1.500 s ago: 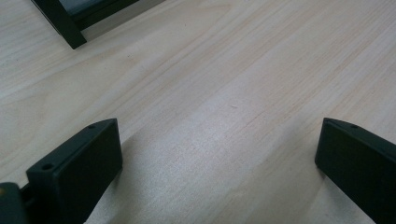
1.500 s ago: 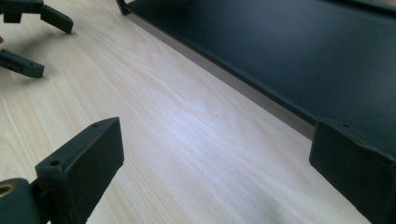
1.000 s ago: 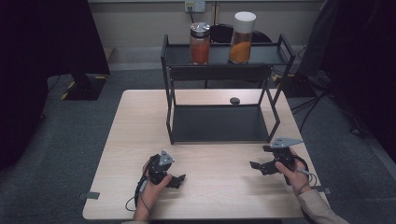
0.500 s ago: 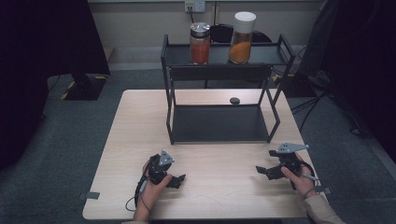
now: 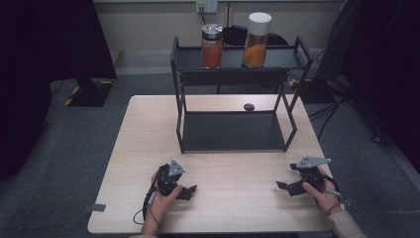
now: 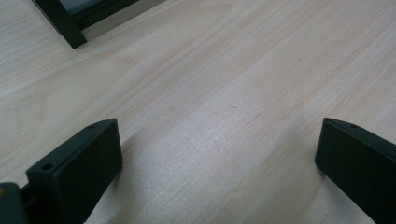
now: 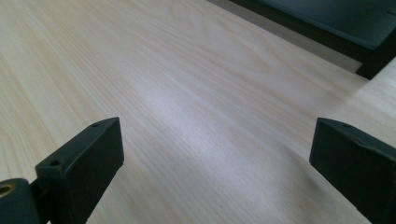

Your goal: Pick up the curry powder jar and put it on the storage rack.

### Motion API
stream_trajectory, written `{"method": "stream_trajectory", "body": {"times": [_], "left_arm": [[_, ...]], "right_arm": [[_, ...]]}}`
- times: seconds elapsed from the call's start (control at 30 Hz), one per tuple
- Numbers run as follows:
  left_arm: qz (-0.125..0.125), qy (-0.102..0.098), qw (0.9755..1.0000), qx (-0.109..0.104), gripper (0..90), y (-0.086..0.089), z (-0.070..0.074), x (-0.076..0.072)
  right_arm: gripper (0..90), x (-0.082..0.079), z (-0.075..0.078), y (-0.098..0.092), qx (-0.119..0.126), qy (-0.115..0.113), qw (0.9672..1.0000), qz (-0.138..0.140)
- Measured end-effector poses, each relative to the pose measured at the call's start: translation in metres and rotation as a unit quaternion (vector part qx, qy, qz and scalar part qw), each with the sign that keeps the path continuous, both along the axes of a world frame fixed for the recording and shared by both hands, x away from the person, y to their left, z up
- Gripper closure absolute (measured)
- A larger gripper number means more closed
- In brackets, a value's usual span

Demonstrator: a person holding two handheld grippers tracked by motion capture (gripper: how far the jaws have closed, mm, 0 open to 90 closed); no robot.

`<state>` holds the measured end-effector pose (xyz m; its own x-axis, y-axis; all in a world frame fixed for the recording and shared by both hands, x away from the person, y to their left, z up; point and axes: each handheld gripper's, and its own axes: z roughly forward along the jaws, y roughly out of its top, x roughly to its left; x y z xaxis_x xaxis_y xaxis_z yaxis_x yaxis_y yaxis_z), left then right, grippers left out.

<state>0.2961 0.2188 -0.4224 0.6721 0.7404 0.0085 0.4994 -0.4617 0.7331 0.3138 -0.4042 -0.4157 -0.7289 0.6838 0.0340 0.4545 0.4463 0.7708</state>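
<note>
While both hands rest low at the near edge, the wooden counter [image 5: 148, 129] carries a black two-tier rack [image 5: 233, 131] set toward its far side, its lower tray bare. On the rack's top shelf [image 5: 188, 58] stand two jars side by side and apart: a red-filled jar [image 5: 212, 46] with a metal lid to the left, an orange-filled jar [image 5: 257, 40] with a white lid to the right. A small dark round object [image 5: 248, 106] lies on the counter behind the lower tray; too small to identify. Left tongs [image 5: 188, 191] sit on the counter near the front left, pointing inward; the left gripper view shows the jaws spread wide with bare wood between them, nothing gripped, and a rack foot [image 6: 60, 23] at upper left. Right tongs [image 5: 283, 187] sit near the front right, also pointing inward; the right gripper view shows the jaws equally wide, holding nothing, the rack's lower tray edge [image 7: 327, 32] at upper right. Judgement: no grasp is begun, and both tongs are well apart from the jars. A likely next move is a lift and forward reach to shelf height, keeping the jaws wide enough to straddle a jar body squarely and clear of its neighbour.
</note>
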Motion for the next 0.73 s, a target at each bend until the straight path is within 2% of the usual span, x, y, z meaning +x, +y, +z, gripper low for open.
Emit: {"method": "stream_trajectory", "body": {"times": [0.47,0.53,0.73], "left_arm": [[0.001,0.000,1.0000,0.000,0.0,-0.0002,0.0000,-0.0002],[0.001,0.000,1.0000,0.000,0.0,-0.0001,0.0000,-0.0002],[0.001,0.001,1.0000,0.000,0.0,0.0000,0.0002,0.0000]], "right_arm": [[1.9,-0.0077,-0.0019,-0.0079,-0.028,0.001,0.9996,0.005],[0.0,-0.0079,0.0002,-0.0033,-0.048,0.001,0.9988,0.009],[0.0,-0.0078,0.0004,-0.0037,-0.049,0.001,0.9987,0.011]]}}
